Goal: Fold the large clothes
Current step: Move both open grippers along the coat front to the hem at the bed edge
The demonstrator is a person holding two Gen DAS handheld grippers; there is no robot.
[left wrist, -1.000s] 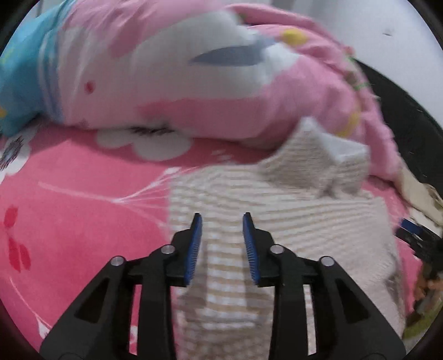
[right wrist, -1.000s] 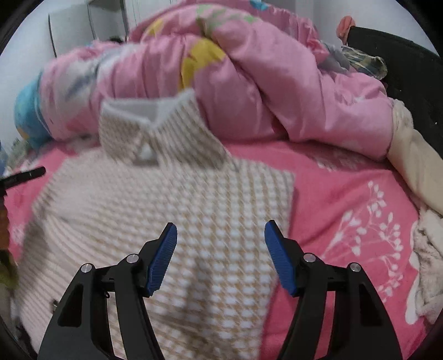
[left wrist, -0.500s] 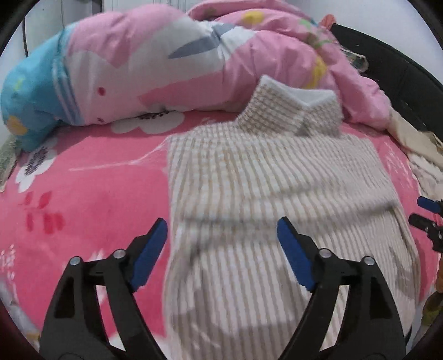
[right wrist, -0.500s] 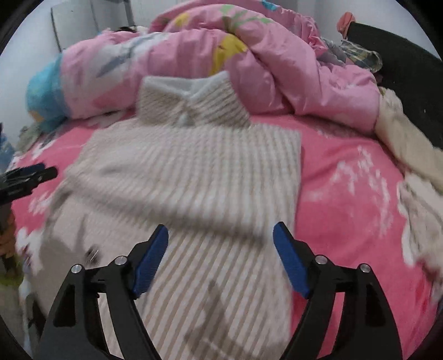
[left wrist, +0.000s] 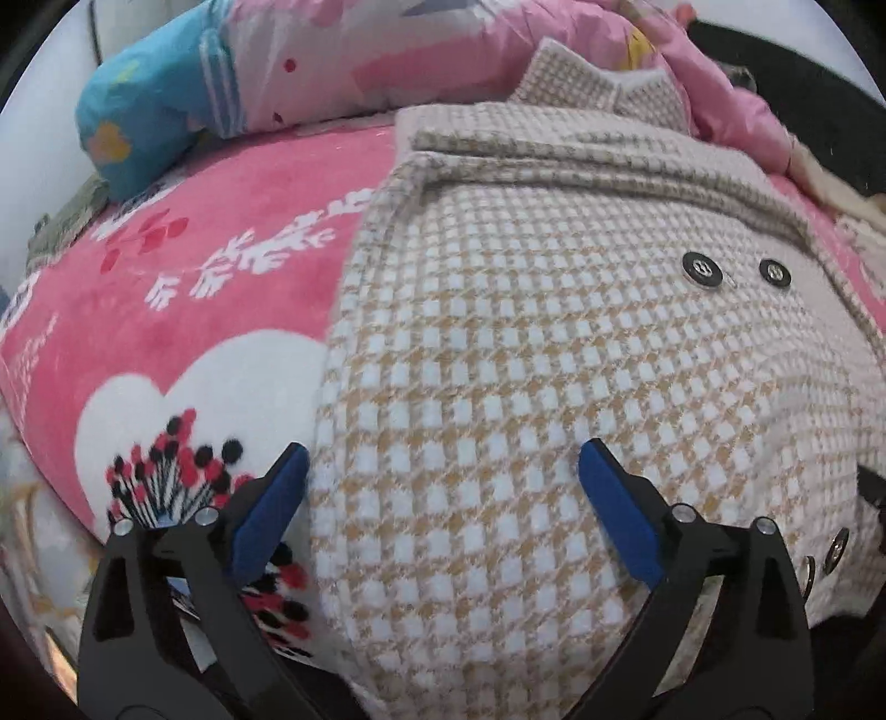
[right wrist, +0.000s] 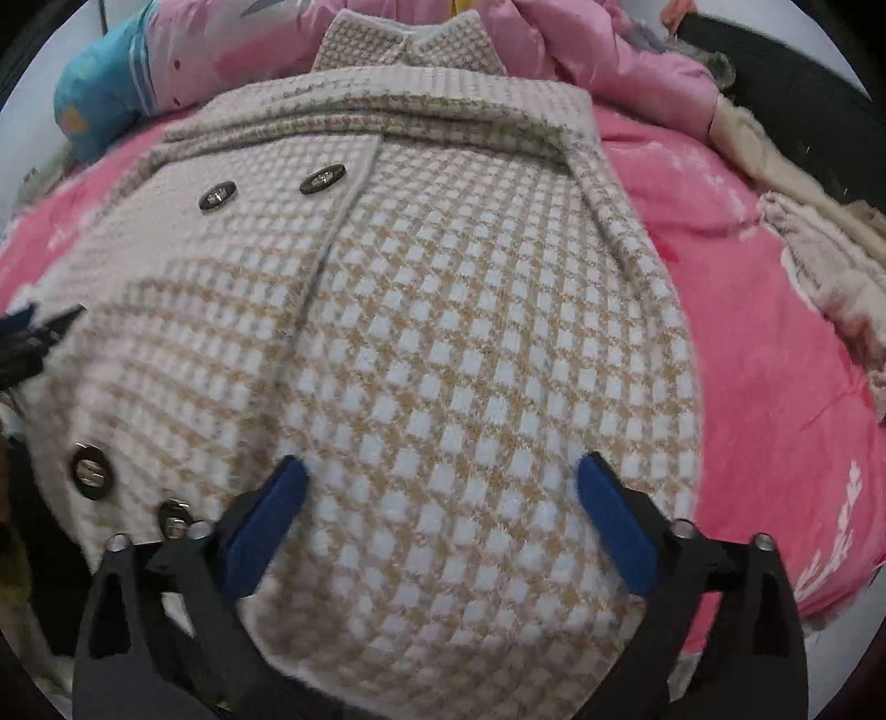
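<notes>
Houndstooth coat (left wrist: 526, 343) in beige and white is spread flat on a pink floral blanket (left wrist: 221, 288), its collar (left wrist: 598, 83) at 12 o'clock against a heap of pink bedding (left wrist: 343, 61). In the left wrist view the left gripper (left wrist: 443, 476) is seen with its blue-padded fingers (left wrist: 271, 509) spread wide, nothing clasped between them; the left pad lies over the coat's left edge at 7 o'clock, the right pad over the cloth at 5 o'clock. Two dark buttons (left wrist: 702, 270) are seen at 2 o'clock, and a blue pillow end (left wrist: 138, 127) at 10 o'clock. In the right wrist view the right gripper (right wrist: 440, 487) is likewise held wide apart, with nothing gripped, both pads (right wrist: 614, 520) low over the coat's near end. A folded band of cloth (right wrist: 387, 111) crosses the coat (right wrist: 470, 343) below the collar (right wrist: 410, 39). Two metal buttons (right wrist: 323, 179) are seen at 11 o'clock and two more (right wrist: 91, 471) at 8 o'clock. Cream fleece fabric (right wrist: 819, 266) lies on the blanket (right wrist: 775, 387) at 2 o'clock.
</notes>
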